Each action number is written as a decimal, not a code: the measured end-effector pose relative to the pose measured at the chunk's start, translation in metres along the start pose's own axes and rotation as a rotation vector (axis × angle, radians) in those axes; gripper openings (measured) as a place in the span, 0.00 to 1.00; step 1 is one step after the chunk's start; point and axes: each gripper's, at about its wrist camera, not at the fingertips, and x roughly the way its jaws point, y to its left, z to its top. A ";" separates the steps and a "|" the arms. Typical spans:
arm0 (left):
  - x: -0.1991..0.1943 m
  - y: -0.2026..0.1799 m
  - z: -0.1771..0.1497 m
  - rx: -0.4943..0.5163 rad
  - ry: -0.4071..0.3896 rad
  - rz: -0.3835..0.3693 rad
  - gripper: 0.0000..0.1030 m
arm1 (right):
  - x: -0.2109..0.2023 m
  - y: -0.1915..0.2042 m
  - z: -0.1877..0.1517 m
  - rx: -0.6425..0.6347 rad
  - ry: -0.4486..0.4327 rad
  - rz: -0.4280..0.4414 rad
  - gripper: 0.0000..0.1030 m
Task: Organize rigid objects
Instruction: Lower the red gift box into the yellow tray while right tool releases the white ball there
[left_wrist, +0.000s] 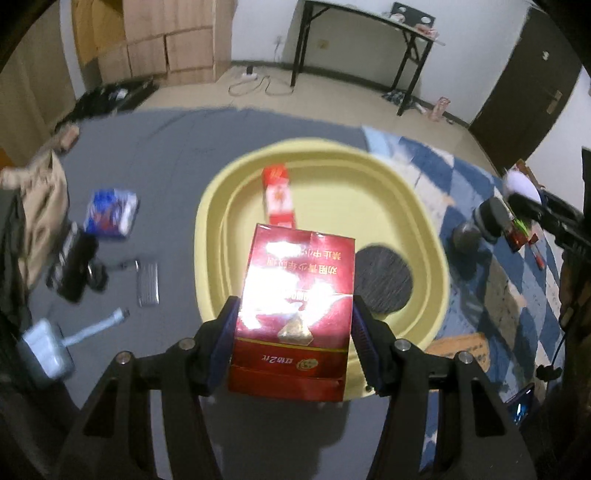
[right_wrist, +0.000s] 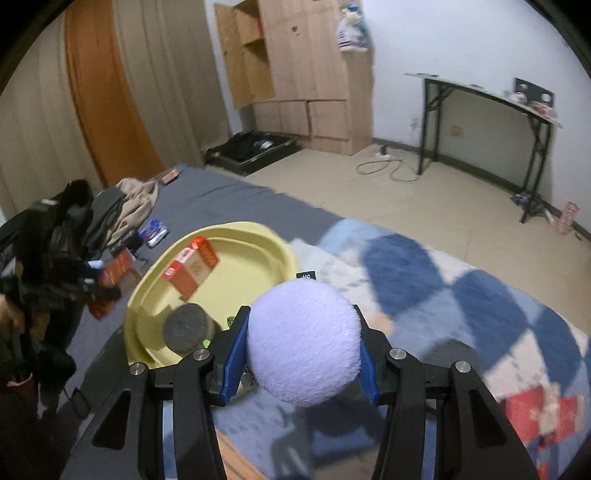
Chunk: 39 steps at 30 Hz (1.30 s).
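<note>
Left wrist view: left tongs (left_wrist: 293, 332) are pinching the red box (left_wrist: 293, 314) above the yellow basin's (left_wrist: 424, 221) 6 o'clock rim, likely for dropping in. Right tongs (right_wrist: 303, 354) are squeezing a fuzzy ball (right_wrist: 303, 338).

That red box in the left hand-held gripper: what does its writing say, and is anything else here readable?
"红塔2代", as best it reads, upside down on the red box in the left hand-held gripper.
Its upper line of Chinese characters: glare-washed, not fully readable.
Red-and-white pack in the yellow basin: too blurred.
Black tag: too small.
</note>
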 end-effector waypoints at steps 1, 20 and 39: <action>0.007 0.002 -0.004 -0.008 0.016 -0.009 0.58 | 0.012 0.007 0.006 -0.006 0.015 0.014 0.48; 0.053 -0.015 -0.026 0.099 0.075 -0.056 0.56 | 0.176 0.066 0.040 -0.093 0.229 0.103 0.48; 0.069 -0.021 -0.020 0.152 0.004 -0.029 0.68 | 0.249 0.073 0.047 -0.061 0.334 0.054 0.58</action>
